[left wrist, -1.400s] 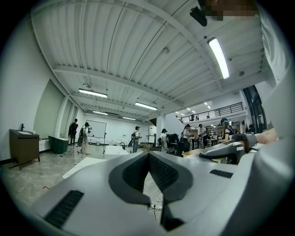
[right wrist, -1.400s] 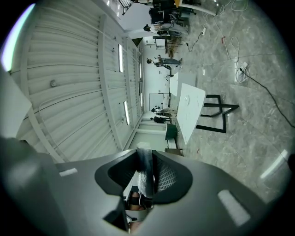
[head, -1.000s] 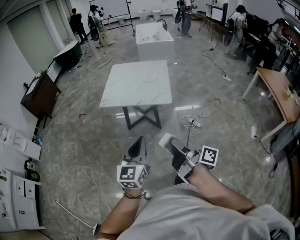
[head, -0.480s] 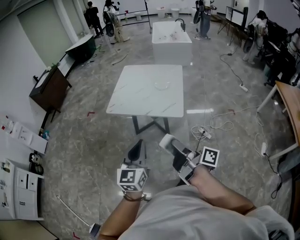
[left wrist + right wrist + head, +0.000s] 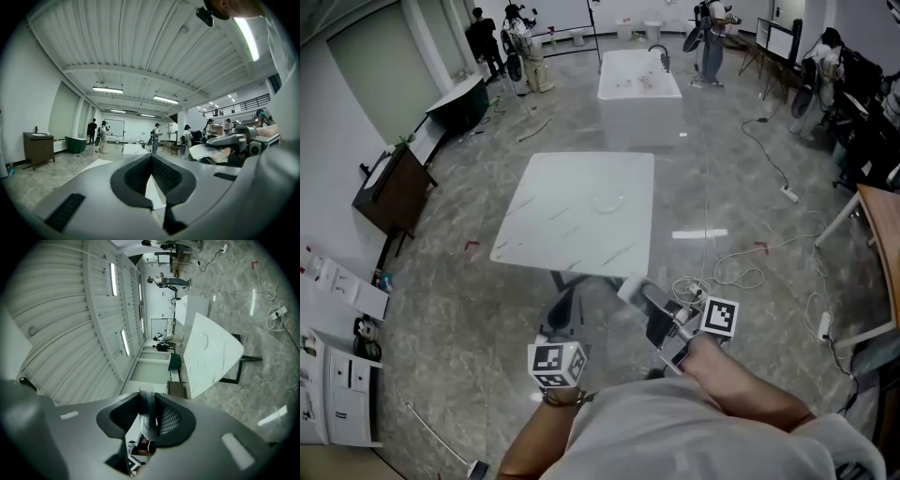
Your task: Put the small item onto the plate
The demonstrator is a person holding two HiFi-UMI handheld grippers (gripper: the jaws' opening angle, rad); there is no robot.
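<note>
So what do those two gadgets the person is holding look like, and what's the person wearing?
The left gripper and right gripper are grey, with two dark ribbed jaws narrowing forward. Each has a white cube with black square markers. The person wears a pale short-sleeved shirt and a thin wristband.

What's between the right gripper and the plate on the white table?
Head view: only the bare white table top lies between the right gripper and the plate.
</note>
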